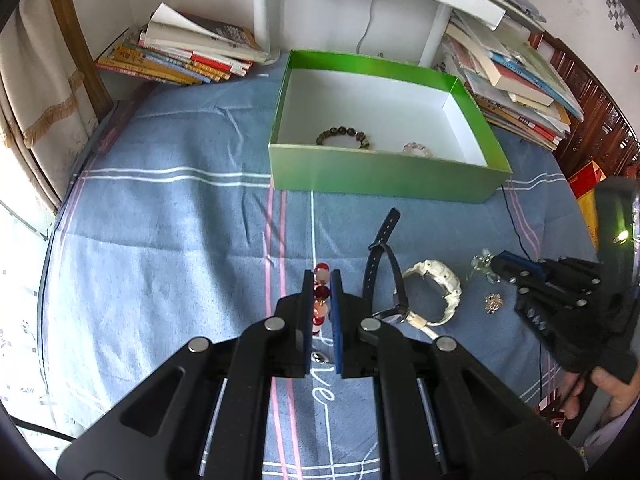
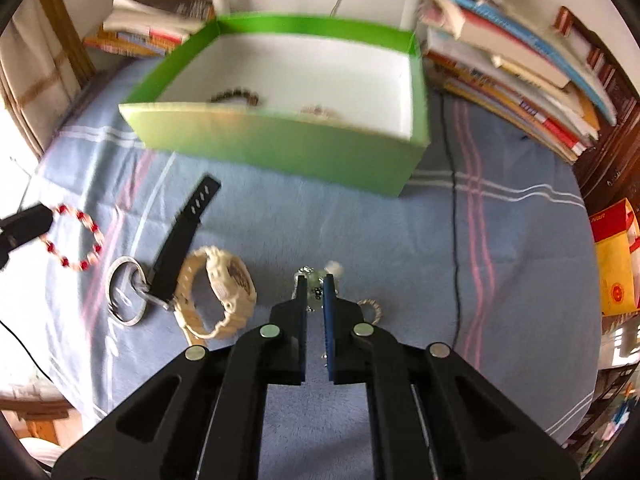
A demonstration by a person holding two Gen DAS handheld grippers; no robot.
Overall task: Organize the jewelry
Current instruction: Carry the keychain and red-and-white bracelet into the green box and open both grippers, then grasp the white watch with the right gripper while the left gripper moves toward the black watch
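Note:
My left gripper is shut on a red and pink bead bracelet, seen in the right wrist view as a ring of beads at the far left. My right gripper is shut on a clear crystal trinket; it shows in the left wrist view by the trinket. The green box holds a dark bead bracelet and a pale pink bracelet. A cream watch, a black watch and a small brooch lie on the blue cloth.
Book stacks lie behind the box at left and right. A white shelf post stands behind. A thin black cable runs over the cloth at right. A silver ring lies by the black watch. A yellow and red box stands off the table's right edge.

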